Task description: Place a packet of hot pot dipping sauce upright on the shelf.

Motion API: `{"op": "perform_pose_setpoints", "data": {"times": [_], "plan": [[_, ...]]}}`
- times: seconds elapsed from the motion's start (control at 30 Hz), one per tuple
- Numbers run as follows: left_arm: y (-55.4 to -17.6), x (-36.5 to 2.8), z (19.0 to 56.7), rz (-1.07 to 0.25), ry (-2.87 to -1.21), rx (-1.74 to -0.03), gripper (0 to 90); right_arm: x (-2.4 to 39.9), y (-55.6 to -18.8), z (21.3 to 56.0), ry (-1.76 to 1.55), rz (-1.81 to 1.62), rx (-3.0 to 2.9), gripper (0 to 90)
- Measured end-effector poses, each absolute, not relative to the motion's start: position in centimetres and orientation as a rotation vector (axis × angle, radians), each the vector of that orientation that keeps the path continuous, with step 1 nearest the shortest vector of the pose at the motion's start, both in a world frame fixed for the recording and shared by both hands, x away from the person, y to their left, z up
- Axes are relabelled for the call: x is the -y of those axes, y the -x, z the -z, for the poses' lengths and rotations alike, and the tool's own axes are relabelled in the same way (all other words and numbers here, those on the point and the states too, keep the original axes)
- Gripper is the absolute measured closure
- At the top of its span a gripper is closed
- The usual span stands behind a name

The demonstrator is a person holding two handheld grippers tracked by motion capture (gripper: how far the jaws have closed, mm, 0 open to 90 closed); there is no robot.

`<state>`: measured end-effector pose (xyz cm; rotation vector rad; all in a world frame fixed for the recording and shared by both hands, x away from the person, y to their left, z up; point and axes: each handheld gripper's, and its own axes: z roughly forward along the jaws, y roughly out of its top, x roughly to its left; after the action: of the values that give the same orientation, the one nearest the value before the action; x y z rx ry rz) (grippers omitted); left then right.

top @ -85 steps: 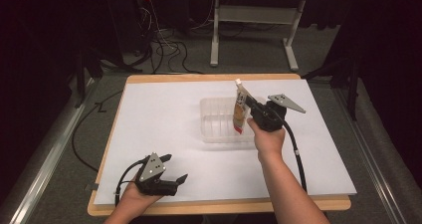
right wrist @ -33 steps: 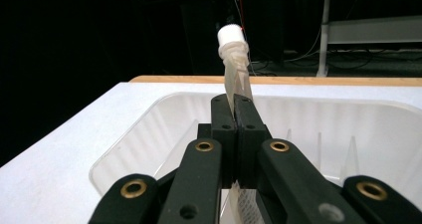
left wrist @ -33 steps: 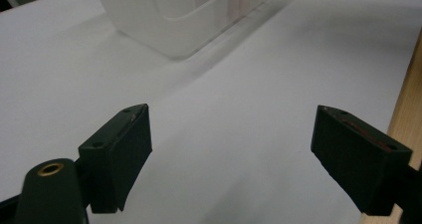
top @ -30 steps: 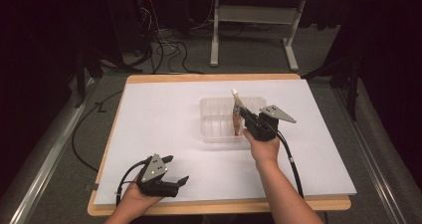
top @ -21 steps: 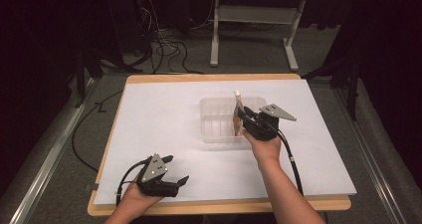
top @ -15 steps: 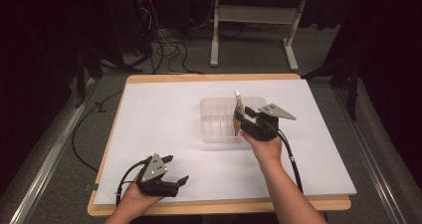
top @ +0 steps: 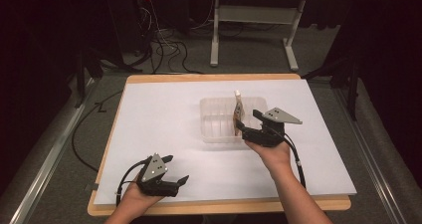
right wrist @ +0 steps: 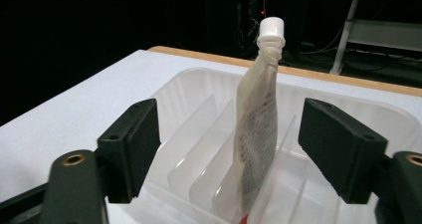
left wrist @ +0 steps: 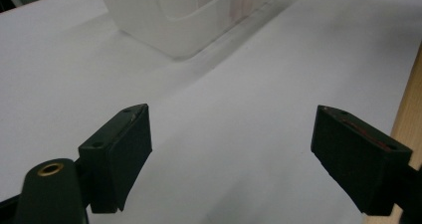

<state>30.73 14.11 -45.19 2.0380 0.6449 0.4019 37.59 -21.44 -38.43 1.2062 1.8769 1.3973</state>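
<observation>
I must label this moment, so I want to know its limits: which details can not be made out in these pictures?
- Print on the pouch: too small and blurred in the right gripper view.
- Bottom of the pouch: cut off by the lower edge there, and behind the right gripper in the high view.
- Far end of the clear tray: cut off by the top edge of the left gripper view.

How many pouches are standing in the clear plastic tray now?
1. The pouch with a white cap stands upright between two dividers of the clear tray, toward its right side, between the open jaws of the right gripper. No other pouch is visible.
</observation>
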Motion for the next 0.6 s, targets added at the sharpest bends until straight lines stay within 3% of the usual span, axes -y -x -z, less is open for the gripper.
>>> {"op": "perform_pose_setpoints", "data": {"times": [0.23,0.6], "plan": [[-30.8,-14.2,45.2,-0.408,-2.033,-0.652,16.7,23.4,-36.2,38.5,-1.217,-1.385,-1.846,16.5],[-30.9,-14.3,45.2,-0.410,-2.033,-0.661,16.6,28.2,-32.1,40.2,-1.277,-1.278,-1.812,15.9]]}}
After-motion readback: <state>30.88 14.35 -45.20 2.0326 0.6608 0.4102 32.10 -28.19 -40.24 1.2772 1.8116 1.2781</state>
